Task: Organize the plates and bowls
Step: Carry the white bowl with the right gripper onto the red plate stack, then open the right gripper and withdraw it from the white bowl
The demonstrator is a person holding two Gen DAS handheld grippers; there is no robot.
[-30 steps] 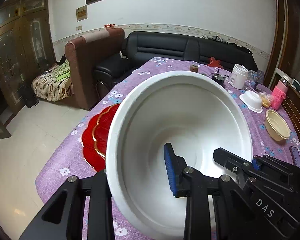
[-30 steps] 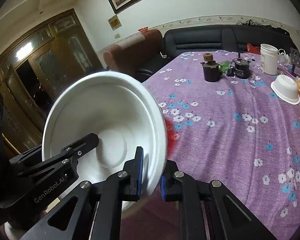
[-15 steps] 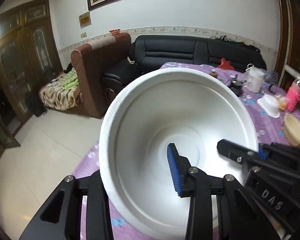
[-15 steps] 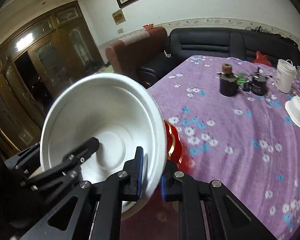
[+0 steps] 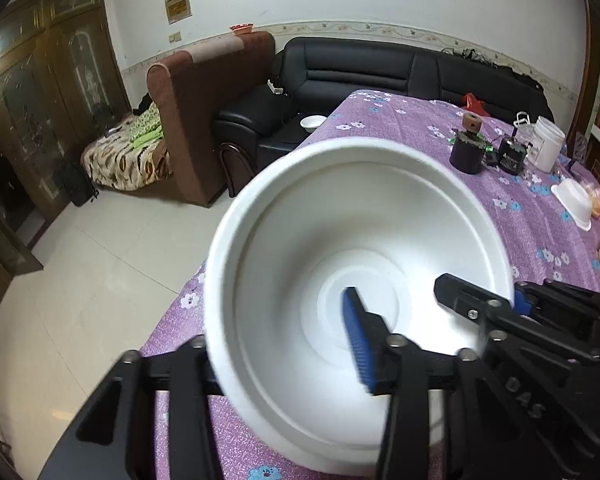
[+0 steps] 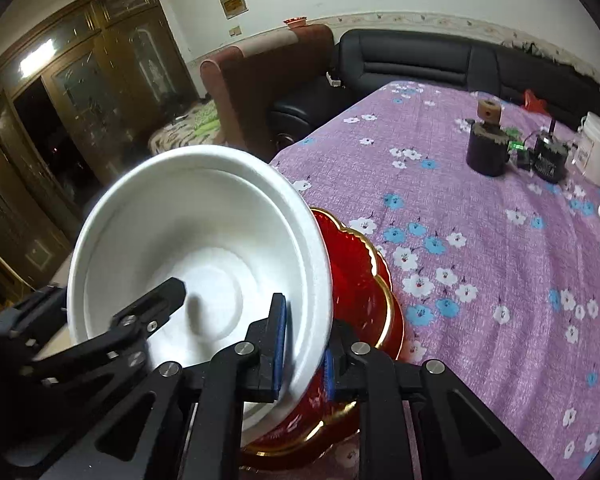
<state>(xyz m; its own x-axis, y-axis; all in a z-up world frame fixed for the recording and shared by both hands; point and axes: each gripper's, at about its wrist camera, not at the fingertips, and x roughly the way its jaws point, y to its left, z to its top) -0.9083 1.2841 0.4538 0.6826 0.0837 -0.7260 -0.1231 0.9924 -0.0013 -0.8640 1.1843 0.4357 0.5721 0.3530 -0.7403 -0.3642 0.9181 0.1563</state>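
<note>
The large white bowl [image 6: 196, 248] is held tilted above the near corner of the counter [image 6: 480, 248], which has a purple cloth with flowers. The right hand-held gripper [image 6: 304, 360] is narrow and closed on the right part of the bowl's rim: one blue pad [image 6: 280, 344] is inside the bowl, and the other finger is outside, against the outer wall. The rim passes between the two fingers and the pads press on it.

The left hand-held gripper [image 5: 276, 364] stands on the opposite side of the bowl [image 5: 360, 280]. Its jaws are opening now. The near wall of the bowl is between them, one blue pad [image 5: 358, 344] inside over the bottom and the other finger outside on the left. There is a clear gap between the inner pad and the wall, so it does not press on the bowl.

In the right wrist view, a stack of red plates with gold edge [image 6: 360, 300] lies on the counter just beside and partly under the bowl, on its right. Whether the bowl touches the plates, I cannot tell.

Further on the counter stand a dark cup [image 6: 486, 152] and a white jar [image 6: 596, 152], well apart from the bowl.
</note>
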